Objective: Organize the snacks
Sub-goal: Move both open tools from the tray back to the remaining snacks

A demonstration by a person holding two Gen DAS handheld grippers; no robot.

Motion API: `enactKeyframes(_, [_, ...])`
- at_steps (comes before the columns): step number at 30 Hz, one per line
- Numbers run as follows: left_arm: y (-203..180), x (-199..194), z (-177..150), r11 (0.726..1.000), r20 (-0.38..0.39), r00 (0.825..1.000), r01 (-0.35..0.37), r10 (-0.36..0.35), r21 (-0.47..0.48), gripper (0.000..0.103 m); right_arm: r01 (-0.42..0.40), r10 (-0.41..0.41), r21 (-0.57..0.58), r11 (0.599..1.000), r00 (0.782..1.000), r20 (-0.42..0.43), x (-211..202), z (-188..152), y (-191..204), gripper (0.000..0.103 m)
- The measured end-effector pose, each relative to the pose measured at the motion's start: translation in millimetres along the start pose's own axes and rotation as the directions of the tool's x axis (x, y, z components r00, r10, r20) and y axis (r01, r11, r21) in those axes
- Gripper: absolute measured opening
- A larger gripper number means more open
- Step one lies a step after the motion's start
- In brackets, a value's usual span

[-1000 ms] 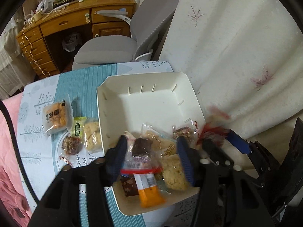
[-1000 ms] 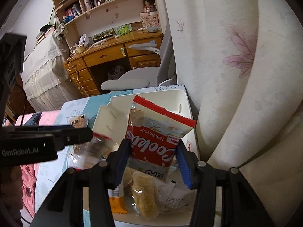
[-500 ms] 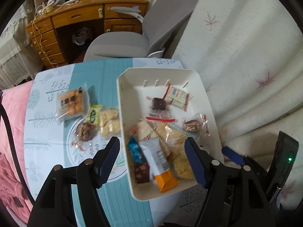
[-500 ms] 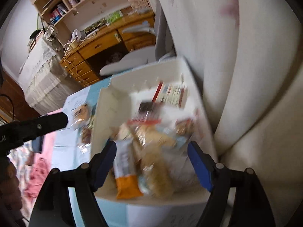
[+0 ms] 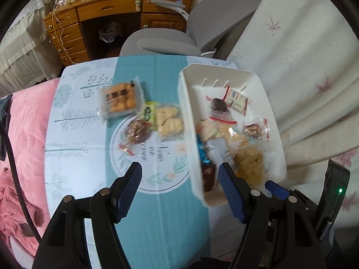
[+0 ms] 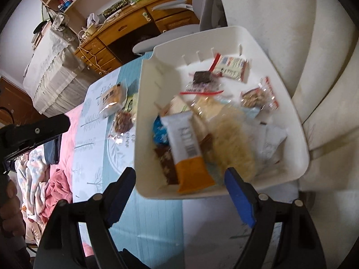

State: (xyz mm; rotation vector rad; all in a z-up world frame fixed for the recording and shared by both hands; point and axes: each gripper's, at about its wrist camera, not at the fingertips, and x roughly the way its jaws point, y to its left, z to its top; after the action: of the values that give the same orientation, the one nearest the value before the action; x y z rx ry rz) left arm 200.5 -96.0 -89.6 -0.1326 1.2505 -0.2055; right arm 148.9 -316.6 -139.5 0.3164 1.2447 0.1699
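A white bin (image 5: 272,121) (image 6: 289,103) sits on the table's right side and holds several wrapped snacks, among them an orange-and-white bar (image 6: 188,152), a red-edged packet (image 5: 237,99) (image 6: 232,67) and a brownie bag (image 5: 218,108). On the cloth left of the bin lie an orange cracker pack (image 5: 120,99), a green packet (image 5: 148,112), a pale rice cake pack (image 5: 169,121) and a dark nut cluster (image 5: 136,131). My left gripper (image 5: 180,187) is open and empty, above the table at the bin's near left corner. My right gripper (image 6: 179,194) is open and empty at the bin's near edge.
The table has a teal and white printed cloth (image 5: 74,134). A grey chair (image 5: 170,42) and a wooden desk (image 5: 116,15) stand beyond it. White curtain fabric (image 5: 314,67) hangs right of the bin. Pink bedding (image 5: 22,157) lies to the left.
Both grippers let go of their snacks into the bin, opened wide and pulled back. The red-edged packet and the brownie bag now lie in the bin. The left gripper has shifted left.
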Motion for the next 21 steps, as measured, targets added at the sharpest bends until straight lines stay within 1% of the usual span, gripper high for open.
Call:
enactKeyframes(4, [27, -10, -12, 0.999, -0.007, 1.0, 0.03, -0.03, 0.012, 0.07, 0.013, -0.013, 0.023, 1.0, 1.0, -0.001, 5, -9, 23, 0.082])
enactKeyframes(10, [70, -20, -20, 0.999, -0.024, 1.0, 0.011, -0.009, 0.053, 0.07, 0.025, -0.025, 0.069, 0.997, 1.0, 0.011, 13, -22, 64, 0.082])
enactKeyframes(16, [113, -26, -15, 0.994, -0.034, 0.999, 0.019, -0.015, 0.105, 0.07, 0.023, -0.024, 0.115, 0.993, 1.0, 0.008, 28, -31, 100, 0.082])
enactKeyframes(21, [140, -20, -2, 0.986, -0.053, 0.999, 0.005, 0.004, 0.164, 0.07, 0.017, -0.019, 0.173, 0.985, 1.0, 0.014, 42, -38, 125, 0.082])
